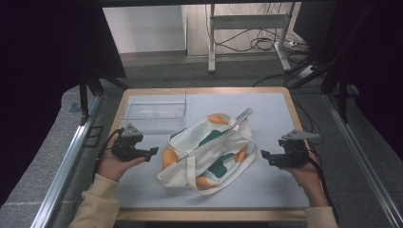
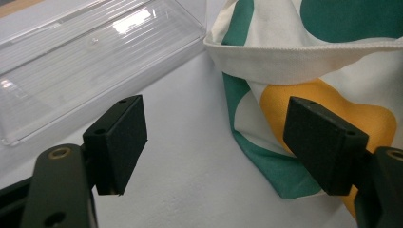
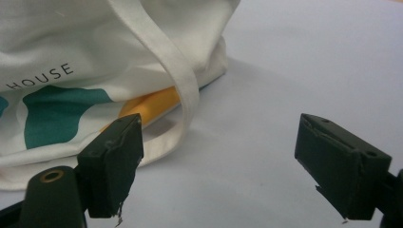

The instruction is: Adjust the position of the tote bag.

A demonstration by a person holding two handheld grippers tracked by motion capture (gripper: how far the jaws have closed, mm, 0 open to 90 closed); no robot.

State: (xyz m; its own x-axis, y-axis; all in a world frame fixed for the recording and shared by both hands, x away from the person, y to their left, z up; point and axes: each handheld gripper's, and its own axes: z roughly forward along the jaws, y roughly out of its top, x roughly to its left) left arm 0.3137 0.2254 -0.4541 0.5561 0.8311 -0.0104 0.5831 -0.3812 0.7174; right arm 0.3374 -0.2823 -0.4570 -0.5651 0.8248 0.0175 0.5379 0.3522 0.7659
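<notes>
Both sleeves come in at the near edge of the bench (image 1: 285,102), each hand carrying a gripper level and aimed inward at the tote bag (image 1: 209,149), which lies slumped on its side in the middle of the pale mat. It looks to me like a setup for a two-sided approach — one tool per end of the bag, so the cloth can be pinched and spread or lifted without bunching.

On the left, the left gripper (image 1: 153,152) sits just beside the bag's rounded end, its jaws spread wide with nothing between them; in the left gripper view one pad stands in front of the bag's orange patch (image 2: 332,107), though whether it touches I can't tell. Behind it, near the far left corner, a clear plastic tray (image 1: 154,111) lies empty — perhaps where something is meant to go.

Over on the right, the right gripper (image 1: 263,156) is likewise wide open and empty-handed, near the bag and its looping strap (image 3: 183,78) but apart from them.
</notes>
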